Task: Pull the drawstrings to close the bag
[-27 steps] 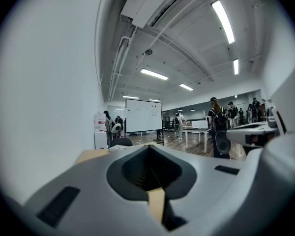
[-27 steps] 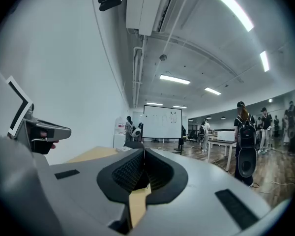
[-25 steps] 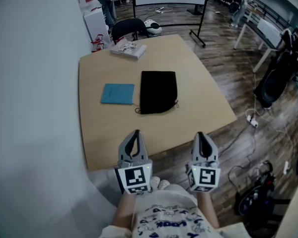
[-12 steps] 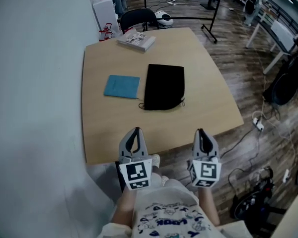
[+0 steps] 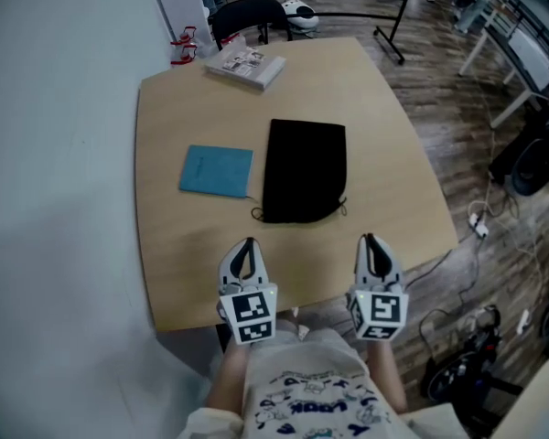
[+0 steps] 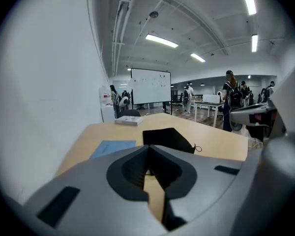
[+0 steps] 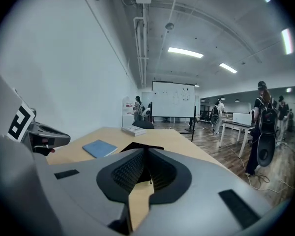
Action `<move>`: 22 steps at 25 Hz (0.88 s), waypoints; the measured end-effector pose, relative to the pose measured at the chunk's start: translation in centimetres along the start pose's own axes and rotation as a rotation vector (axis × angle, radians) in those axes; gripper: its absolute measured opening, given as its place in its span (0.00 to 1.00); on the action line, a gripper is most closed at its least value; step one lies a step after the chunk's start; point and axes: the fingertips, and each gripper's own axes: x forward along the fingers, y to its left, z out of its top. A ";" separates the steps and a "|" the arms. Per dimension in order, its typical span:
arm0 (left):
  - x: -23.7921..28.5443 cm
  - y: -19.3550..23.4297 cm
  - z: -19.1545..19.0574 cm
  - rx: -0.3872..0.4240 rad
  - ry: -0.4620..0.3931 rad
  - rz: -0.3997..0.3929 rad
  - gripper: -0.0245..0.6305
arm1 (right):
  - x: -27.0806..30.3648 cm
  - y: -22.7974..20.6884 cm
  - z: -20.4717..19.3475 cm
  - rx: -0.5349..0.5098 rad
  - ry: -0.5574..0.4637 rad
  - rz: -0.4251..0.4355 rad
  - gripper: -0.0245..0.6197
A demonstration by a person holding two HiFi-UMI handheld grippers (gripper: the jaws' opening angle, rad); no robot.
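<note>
A black drawstring bag (image 5: 302, 170) lies flat in the middle of the wooden table (image 5: 165, 273), its mouth toward me, with a thin cord loop at each near corner (image 5: 255, 213). The bag (image 6: 166, 138) also shows in the left gripper view, and its far part (image 7: 143, 146) in the right gripper view. My left gripper (image 5: 247, 247) and right gripper (image 5: 372, 243) hover side by side over the table's near edge, well short of the bag. Both are shut with nothing between the jaws.
A blue booklet (image 5: 217, 170) lies just left of the bag. A stack of printed papers (image 5: 245, 65) sits at the table's far edge, with a black chair (image 5: 242, 14) behind it. A wall runs along the left; cables lie on the floor at the right (image 5: 476, 222).
The view has shifted, so the table and bag sit slightly nearer and lower in the picture. Both grippers stay shut in about the same place at the near edge.
</note>
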 end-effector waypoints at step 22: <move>13.4 -0.1 -9.4 -0.276 0.445 -0.115 0.19 | 13.9 -1.7 -7.8 0.089 0.307 0.115 0.20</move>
